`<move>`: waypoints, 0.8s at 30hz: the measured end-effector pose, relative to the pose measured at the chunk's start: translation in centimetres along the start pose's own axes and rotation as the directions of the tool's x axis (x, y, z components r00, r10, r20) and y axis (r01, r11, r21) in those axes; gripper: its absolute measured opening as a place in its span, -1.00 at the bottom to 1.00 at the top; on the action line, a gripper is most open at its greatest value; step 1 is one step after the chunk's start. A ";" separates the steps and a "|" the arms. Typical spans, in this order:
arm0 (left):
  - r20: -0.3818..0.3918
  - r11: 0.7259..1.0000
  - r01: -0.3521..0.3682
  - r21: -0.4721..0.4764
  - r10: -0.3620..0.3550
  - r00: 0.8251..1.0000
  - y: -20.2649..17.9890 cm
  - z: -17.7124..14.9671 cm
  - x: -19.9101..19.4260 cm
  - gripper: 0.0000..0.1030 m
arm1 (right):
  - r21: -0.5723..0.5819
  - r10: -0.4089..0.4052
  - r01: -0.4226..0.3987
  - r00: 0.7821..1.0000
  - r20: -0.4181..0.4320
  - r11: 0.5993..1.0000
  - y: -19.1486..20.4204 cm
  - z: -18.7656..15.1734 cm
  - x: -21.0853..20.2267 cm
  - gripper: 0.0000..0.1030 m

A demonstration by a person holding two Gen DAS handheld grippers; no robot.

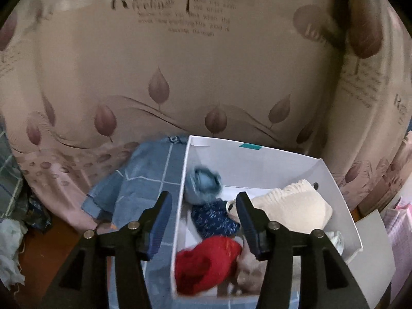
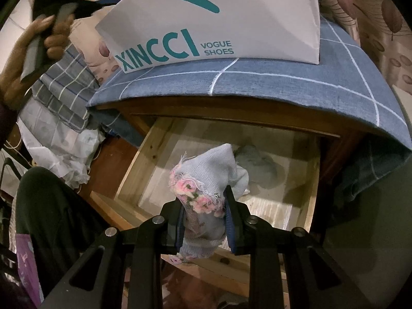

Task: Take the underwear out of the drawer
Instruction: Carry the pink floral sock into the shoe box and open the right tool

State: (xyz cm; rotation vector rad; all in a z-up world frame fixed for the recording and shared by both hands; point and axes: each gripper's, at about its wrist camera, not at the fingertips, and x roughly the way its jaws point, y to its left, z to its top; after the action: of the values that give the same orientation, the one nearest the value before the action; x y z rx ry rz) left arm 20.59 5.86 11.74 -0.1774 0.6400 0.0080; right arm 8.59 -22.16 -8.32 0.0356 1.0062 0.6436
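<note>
Right tongs (image 2: pixel 204 221) pinch pale blue underwear (image 2: pixel 206 180) above the open drawer (image 2: pixel 152 152); lift it clear of the front edge. Left tongs (image 1: pixel 204 221) gape wide over the white box (image 1: pixel 257 154).

White shoebox (image 2: pixel 231 20) rests on the blue checked cloth (image 2: pixel 257 82).

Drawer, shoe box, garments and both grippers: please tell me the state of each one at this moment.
Wooden drawer: pulled open.
Light blue underwear: clamped, lifted above the drawer.
Grey garment: lying inside the drawer.
Right gripper: shut on the underwear.
Left gripper: open, empty, above the box.
White shoe box: open, lidless.
Red garment: crumpled in the box.
Cream garment: in the box.
</note>
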 end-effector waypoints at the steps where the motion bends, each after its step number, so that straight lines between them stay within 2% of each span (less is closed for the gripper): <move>1: 0.020 1.000 0.008 -0.001 -0.008 1.000 0.3 -0.6 -1.2 0.05 | 0.002 0.002 -0.002 1.000 0.000 1.000 -0.1 0.0 -0.1 -0.55; 4: 0.034 0.999 0.041 0.001 -0.041 0.999 1.2 -3.2 -4.1 0.09 | 0.022 0.012 -0.012 1.000 0.006 1.000 -0.4 -0.1 -0.2 -0.55; 7: 0.004 0.996 0.091 0.003 -0.091 0.996 2.3 -6.6 -6.2 0.10 | 0.053 0.034 -0.035 0.999 0.015 0.998 -1.0 -0.1 -0.4 -0.55; 11: -0.063 0.993 0.115 0.009 -0.114 0.991 3.8 -11.4 -7.4 0.10 | 0.094 0.063 -0.066 0.998 0.030 0.993 -1.5 -0.2 -0.9 -0.55; 16: -0.106 0.993 0.114 0.017 -0.112 0.988 4.9 -16.3 -8.0 0.10 | 0.104 0.077 -0.082 0.996 0.051 0.991 -1.2 -0.3 -2.3 -0.55; 21: -0.123 0.991 0.131 -0.028 -0.133 0.983 5.6 -18.2 -7.7 0.10 | 0.102 0.105 -0.116 0.989 0.105 0.988 0.0 -0.1 -5.8 -0.55; 24: -0.115 0.992 0.123 -0.014 -0.123 0.986 5.2 -18.3 -7.6 0.10 | 0.074 0.127 -0.141 0.978 0.167 0.987 1.2 1.6 -9.2 -0.55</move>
State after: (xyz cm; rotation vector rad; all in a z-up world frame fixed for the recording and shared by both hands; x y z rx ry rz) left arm 3.27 8.27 0.99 -0.2252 0.7442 -0.1199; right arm 5.89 -25.53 0.09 0.2300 0.8789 0.7091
